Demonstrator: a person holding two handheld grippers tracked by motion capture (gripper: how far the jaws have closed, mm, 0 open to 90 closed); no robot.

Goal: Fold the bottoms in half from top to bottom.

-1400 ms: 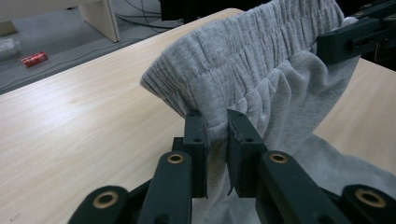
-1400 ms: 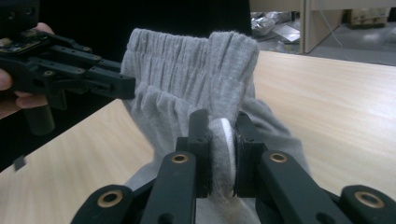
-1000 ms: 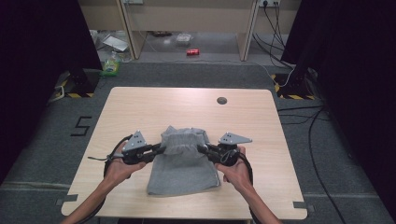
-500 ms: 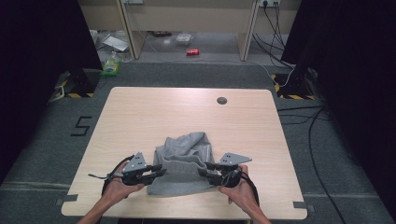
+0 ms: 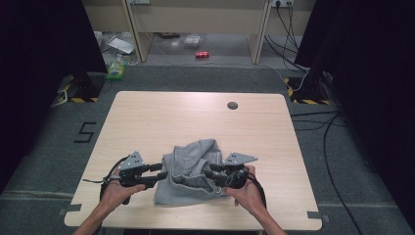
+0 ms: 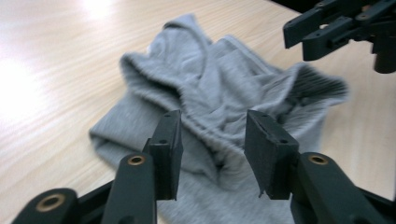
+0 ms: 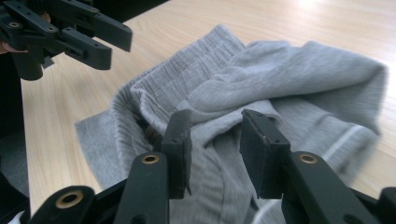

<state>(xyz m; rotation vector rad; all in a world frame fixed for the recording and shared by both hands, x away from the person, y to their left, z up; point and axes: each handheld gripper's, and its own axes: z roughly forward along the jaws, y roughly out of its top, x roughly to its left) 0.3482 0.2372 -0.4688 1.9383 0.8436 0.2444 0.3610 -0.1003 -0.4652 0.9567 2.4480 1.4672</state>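
A grey sweat garment lies bunched in a heap near the table's front edge. My left gripper is at its left side, and its jaws have just been opening. In the left gripper view the left gripper stands open above a fold of the garment, pads clear of it. My right gripper is at the heap's right side. Its jaws have just been closing a little, with a ridge of the garment between them. The right gripper still shows gaps beside its pads.
The wooden table has a small dark round grommet near its far edge. On the floor beyond lie a red can and a green bottle. Cables run along the floor at the right.
Both hands pulled the garment toward the table's front edge, and its far part bunched up into a heap. Both grippers, shut on the cloth before, now stand with jaws apart.
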